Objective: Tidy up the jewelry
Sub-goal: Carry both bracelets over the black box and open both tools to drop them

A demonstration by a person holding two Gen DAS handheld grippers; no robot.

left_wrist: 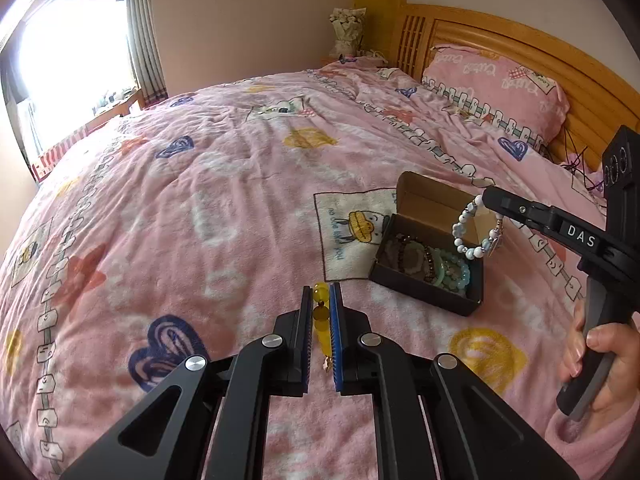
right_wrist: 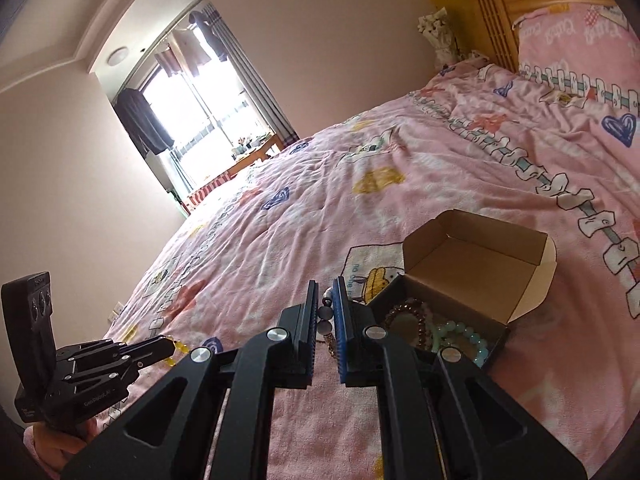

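My left gripper (left_wrist: 321,294) is shut on a yellow bead bracelet (left_wrist: 321,316) and holds it above the pink bedspread, left of the box. My right gripper (right_wrist: 325,292) is shut on a white and pale blue bead bracelet (left_wrist: 472,232), which hangs over the open dark cardboard box (left_wrist: 428,292). In the right wrist view only a few grey beads (right_wrist: 325,314) show between the fingers. The box (right_wrist: 500,330) holds several bracelets, brown beads (right_wrist: 404,312) and turquoise beads (right_wrist: 464,332). The left gripper also shows in the right wrist view (right_wrist: 170,346) with yellow beads at its tip.
The box lid (left_wrist: 436,200) stands open toward the headboard. A pink pillow (left_wrist: 496,84) leans on the wooden headboard (left_wrist: 520,44). A window with curtains (left_wrist: 72,60) is at the far left. The bedspread (left_wrist: 200,200) is soft and wrinkled.
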